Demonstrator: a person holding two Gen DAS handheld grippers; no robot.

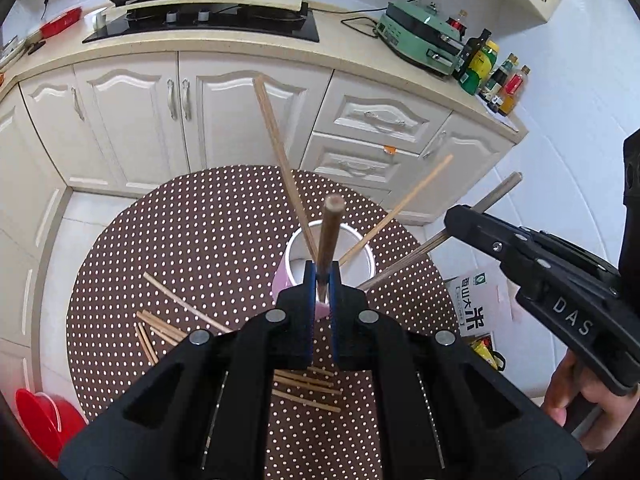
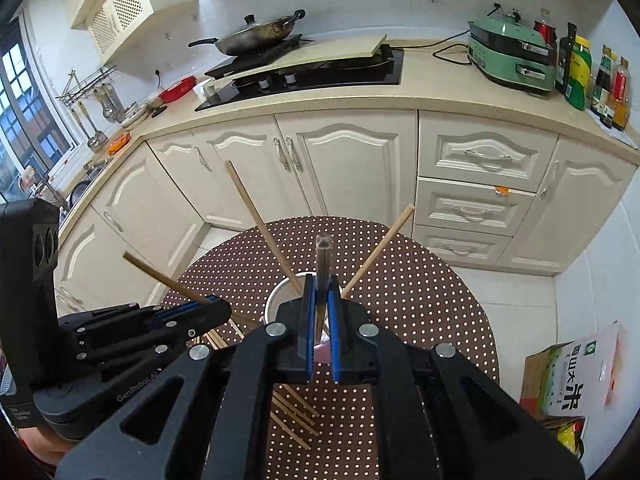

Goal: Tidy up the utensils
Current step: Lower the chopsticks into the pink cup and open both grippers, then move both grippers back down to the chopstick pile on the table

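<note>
While tilted steeply down over the cup (image 1: 362, 252), left tongs (image 1: 322, 276) and right tongs (image 2: 321, 288) each clench a chopstick (image 1: 330, 232).

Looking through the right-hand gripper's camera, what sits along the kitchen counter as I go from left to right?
Red dish → dark frying pan with a lid → black glass gas hob → mint-green electric cooker → cluster of sauce and oil bottles.

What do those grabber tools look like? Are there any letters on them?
Both are chunky black plastic with silver rivets. The left gripper and right gripper each have two flat blue-edged fingers. One shows raised letters "DAS" on its side, the other pale "GenRobot" lettering. No sleeves show clearly.
</note>
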